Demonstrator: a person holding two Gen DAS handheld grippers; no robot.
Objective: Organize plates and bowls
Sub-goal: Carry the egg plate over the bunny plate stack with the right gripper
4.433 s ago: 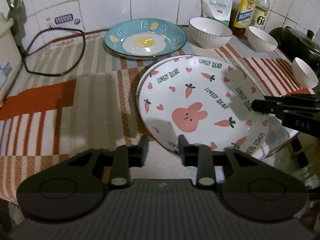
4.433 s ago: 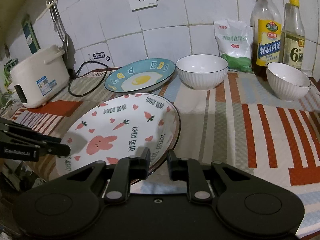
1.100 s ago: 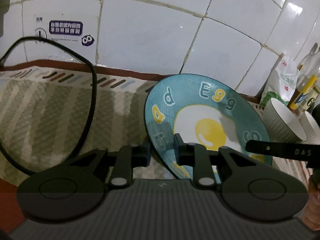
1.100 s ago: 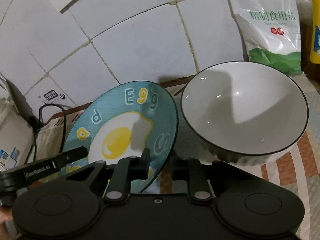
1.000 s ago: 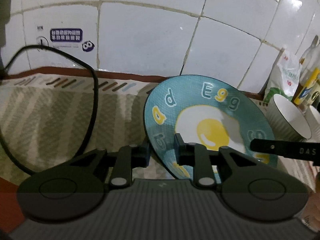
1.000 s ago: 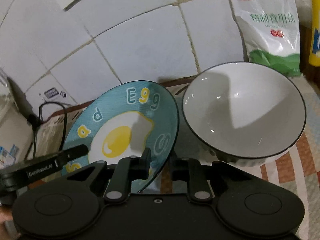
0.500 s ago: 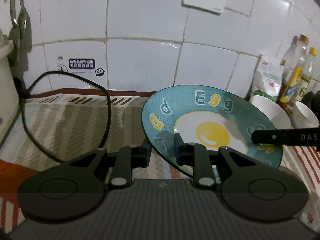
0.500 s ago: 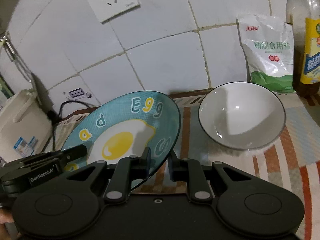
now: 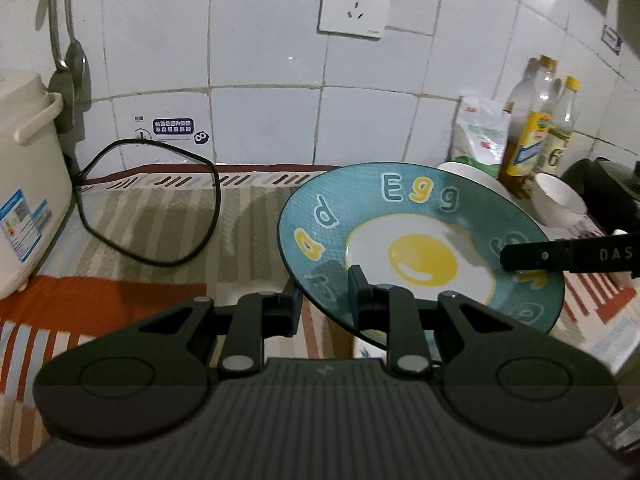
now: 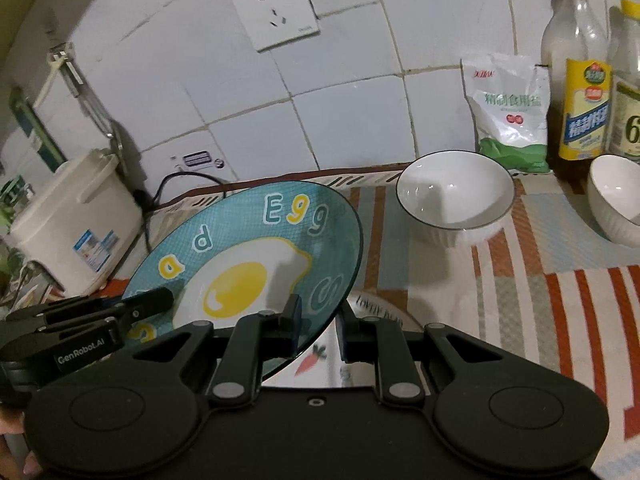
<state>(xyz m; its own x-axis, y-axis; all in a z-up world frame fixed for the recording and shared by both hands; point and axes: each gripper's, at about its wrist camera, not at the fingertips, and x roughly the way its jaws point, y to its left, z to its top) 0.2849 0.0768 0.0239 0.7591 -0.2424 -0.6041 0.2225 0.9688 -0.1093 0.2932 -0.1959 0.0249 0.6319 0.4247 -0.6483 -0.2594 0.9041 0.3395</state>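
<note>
Both grippers [image 9: 324,292] [image 10: 318,322] clamp egg plate [image 9: 420,240] rim; bunny plate [image 10: 376,312] beneath mostly hidden, probably flat.

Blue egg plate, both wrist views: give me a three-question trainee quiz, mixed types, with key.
1. True or false: only the left gripper holds the round blue ceramic plate printed with a fried egg.
2. Which lies under the lifted plate in the right wrist view? A) white rice cooker B) white carrot-print plate C) salt bag
3. Fill in: the right gripper clamps the plate's ____.

Key: 1 false, both grip it; 2 B, the white carrot-print plate; 3 rim.
</note>
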